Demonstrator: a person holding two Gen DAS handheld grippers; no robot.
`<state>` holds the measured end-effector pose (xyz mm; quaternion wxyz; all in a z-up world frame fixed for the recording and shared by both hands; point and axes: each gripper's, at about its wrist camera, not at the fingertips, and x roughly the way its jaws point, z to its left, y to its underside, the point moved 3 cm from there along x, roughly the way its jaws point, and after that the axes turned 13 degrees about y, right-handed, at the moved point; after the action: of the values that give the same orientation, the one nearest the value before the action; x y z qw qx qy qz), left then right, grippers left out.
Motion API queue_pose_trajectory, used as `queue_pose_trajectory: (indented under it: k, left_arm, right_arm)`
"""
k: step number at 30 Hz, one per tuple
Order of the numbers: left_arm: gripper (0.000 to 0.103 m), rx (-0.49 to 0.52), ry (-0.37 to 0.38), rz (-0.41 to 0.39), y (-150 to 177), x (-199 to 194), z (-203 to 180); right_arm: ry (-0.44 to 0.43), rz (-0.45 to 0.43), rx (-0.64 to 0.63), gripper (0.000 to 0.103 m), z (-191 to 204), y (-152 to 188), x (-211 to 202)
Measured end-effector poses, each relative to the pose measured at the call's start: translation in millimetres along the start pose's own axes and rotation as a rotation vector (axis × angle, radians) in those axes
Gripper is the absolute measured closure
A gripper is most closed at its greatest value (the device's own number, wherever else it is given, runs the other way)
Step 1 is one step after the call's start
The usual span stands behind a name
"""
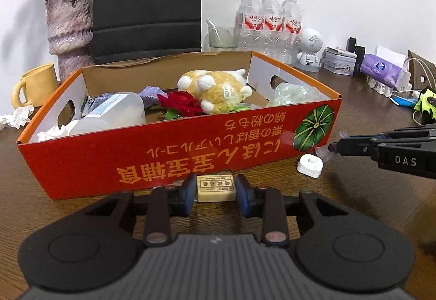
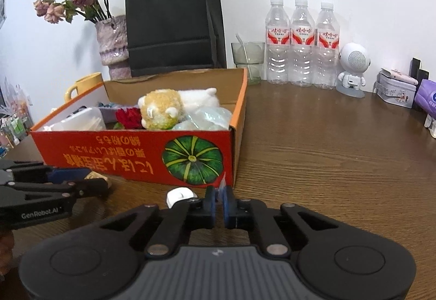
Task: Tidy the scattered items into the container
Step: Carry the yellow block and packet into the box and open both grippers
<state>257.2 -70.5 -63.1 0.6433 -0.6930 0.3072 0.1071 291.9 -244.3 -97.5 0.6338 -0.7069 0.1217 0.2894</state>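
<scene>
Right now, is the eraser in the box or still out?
Out. The eraser sits clamped in the left gripper above the table, in front of the red box's outer wall, not inside it.

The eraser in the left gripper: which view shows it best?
The left wrist view: the eraser sits centred between the left gripper's blue pads, its printed label facing the camera. The right wrist view shows only a pale sliver behind that gripper's fingers, beside the red box.
</scene>
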Motion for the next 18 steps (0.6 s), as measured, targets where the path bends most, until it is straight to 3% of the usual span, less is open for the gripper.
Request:
queue_pose_trajectory:
  k: [7, 11, 15, 18]
  left_arm:
    - [0.071, 0.005, 0.019, -0.014, 0.1, -6.8, -3.3]
    - [0.071, -0.005, 0.067, -0.039, -0.9, -21.3, -8.2]
    - [0.071, -0.03, 0.153, -0.112, -14.2, -50.6, -8.9]
    - [0.071, -0.021, 0.156, -0.186, -36.2, -70.6, 1.9]
  right_arm:
    - [-0.01, -0.03, 0.026, 0.099, -3.3, -3.5, -11.2]
    - [-0.024, -0.05, 0.036, 0.099, -4.0, -5.8, -21.4]
    - [-0.041, -0.114, 0.035, 0.099, -1.2, -12.0, -43.3]
    - [-0.069, -0.172, 0.056, 0.099, 1.3, -26.9, -60.6]
